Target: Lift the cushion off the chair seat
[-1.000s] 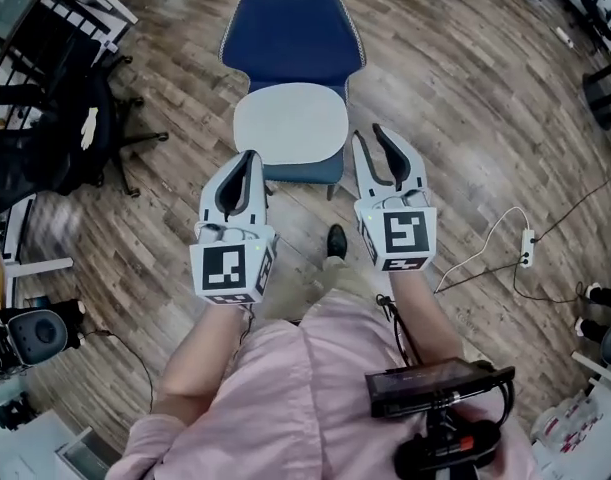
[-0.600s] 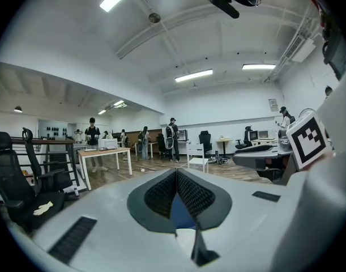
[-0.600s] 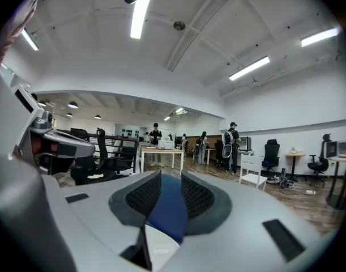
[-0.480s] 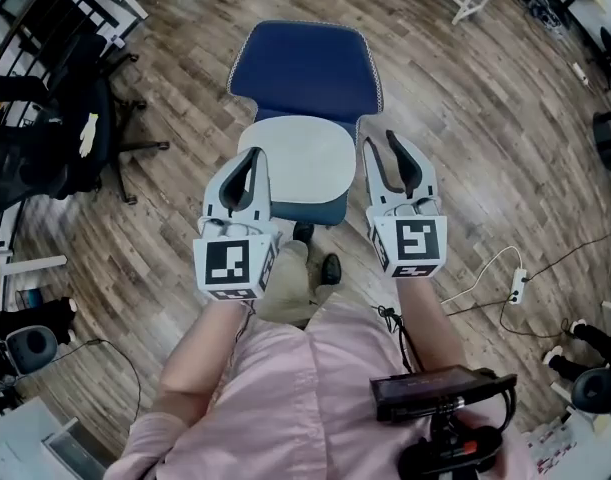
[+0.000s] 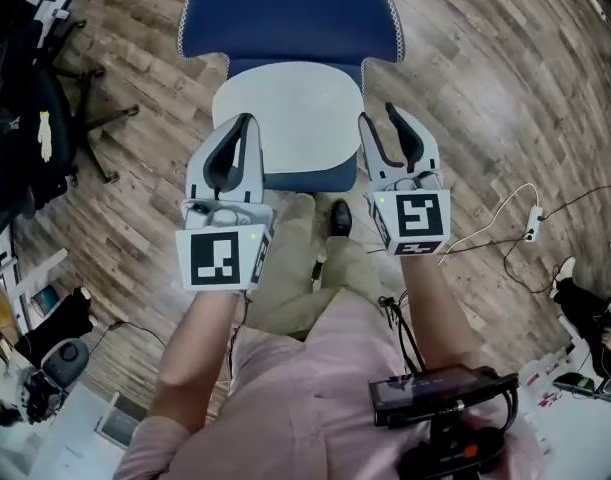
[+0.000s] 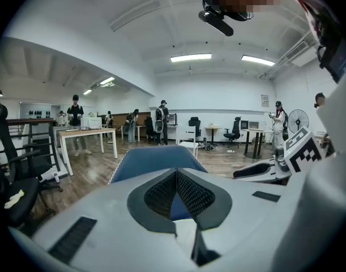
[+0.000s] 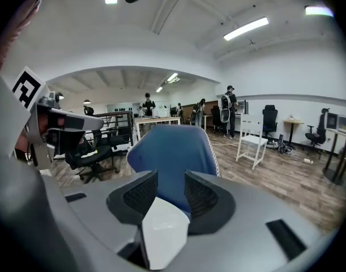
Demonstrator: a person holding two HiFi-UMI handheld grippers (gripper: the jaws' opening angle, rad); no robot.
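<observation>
A pale grey cushion (image 5: 288, 116) lies flat on the seat of a blue chair (image 5: 290, 13) right in front of me. My left gripper (image 5: 243, 120) hovers at the cushion's front left edge, its pads meeting at the tips with nothing between them. At the cushion's front right edge my right gripper (image 5: 378, 118) stands open. In the left gripper view the gripper (image 6: 176, 173) points at the blue backrest (image 6: 153, 160). In the right gripper view the cushion (image 7: 164, 225) shows low between the parted jaws of the gripper (image 7: 170, 180), in front of the backrest (image 7: 170, 149).
A black office chair (image 5: 25, 118) stands at the left on the wood floor. A white cable with a power strip (image 5: 530, 223) lies at the right. The person's legs and a black shoe (image 5: 337, 216) are just before the chair. People and desks stand far off.
The view has closed in on the chair. Both grippers have moved forward and now flank the cushion's front corners. Their jaw states look unchanged.
</observation>
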